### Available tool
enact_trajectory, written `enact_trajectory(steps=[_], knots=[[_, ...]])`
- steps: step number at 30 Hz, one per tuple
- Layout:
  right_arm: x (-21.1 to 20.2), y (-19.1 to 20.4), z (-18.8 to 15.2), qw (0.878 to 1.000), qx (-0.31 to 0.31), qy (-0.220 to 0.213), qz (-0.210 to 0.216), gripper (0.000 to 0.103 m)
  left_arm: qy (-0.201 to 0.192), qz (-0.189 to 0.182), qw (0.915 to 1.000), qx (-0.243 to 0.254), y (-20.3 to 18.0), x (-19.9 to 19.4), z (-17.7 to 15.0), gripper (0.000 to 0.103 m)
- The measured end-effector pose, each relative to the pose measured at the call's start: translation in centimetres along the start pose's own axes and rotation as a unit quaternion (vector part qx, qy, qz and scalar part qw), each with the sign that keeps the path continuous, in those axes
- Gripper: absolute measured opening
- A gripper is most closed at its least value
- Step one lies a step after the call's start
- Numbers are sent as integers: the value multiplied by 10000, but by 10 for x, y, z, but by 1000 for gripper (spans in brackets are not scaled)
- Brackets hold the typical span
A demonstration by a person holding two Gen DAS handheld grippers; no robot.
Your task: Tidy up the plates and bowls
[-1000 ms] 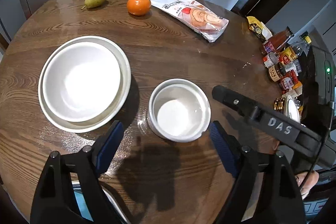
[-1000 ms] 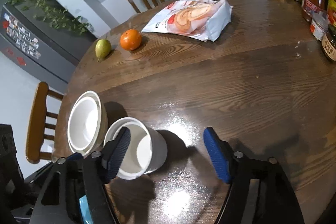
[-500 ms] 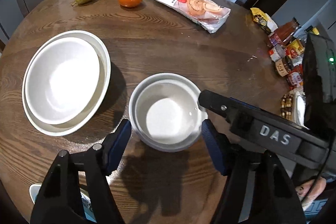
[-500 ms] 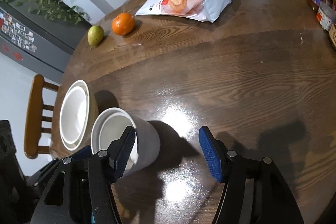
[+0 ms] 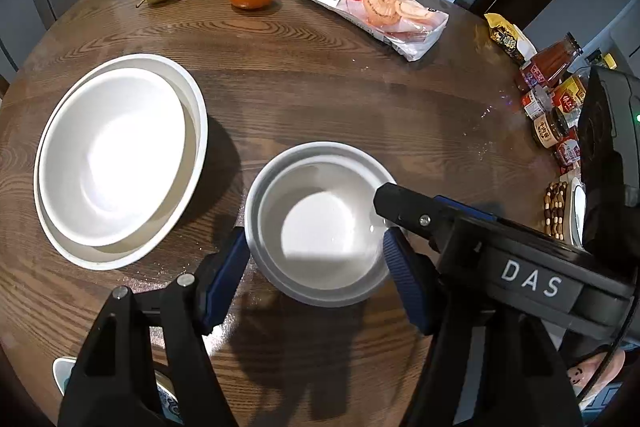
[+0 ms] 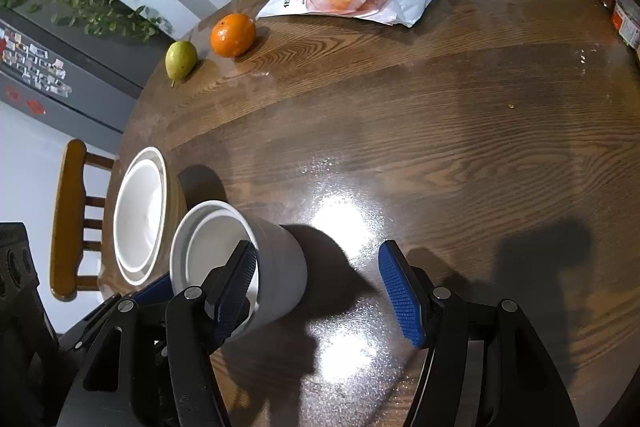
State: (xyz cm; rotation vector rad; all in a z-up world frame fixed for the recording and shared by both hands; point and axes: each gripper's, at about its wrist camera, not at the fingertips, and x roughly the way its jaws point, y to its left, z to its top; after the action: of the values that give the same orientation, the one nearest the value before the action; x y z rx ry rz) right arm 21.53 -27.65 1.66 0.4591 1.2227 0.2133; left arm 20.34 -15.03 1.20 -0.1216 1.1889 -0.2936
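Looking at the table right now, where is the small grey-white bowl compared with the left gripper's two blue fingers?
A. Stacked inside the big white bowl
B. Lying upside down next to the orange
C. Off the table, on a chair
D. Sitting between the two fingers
D: in the left wrist view the small bowl stands upright on the table between the spread blue fingers of the left gripper, apart from the big white bowl.
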Motion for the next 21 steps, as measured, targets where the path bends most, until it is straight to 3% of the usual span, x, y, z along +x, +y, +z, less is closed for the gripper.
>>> enact_trajectory(steps=[15,21], knots=[[9,3,0,10000,-91,11,-7,65,7,12,10000,23,2,7,-1,61],[13,5,0,9999,-82,59,-53,65,202,-118,9997,-94,9,14,-1,61]])
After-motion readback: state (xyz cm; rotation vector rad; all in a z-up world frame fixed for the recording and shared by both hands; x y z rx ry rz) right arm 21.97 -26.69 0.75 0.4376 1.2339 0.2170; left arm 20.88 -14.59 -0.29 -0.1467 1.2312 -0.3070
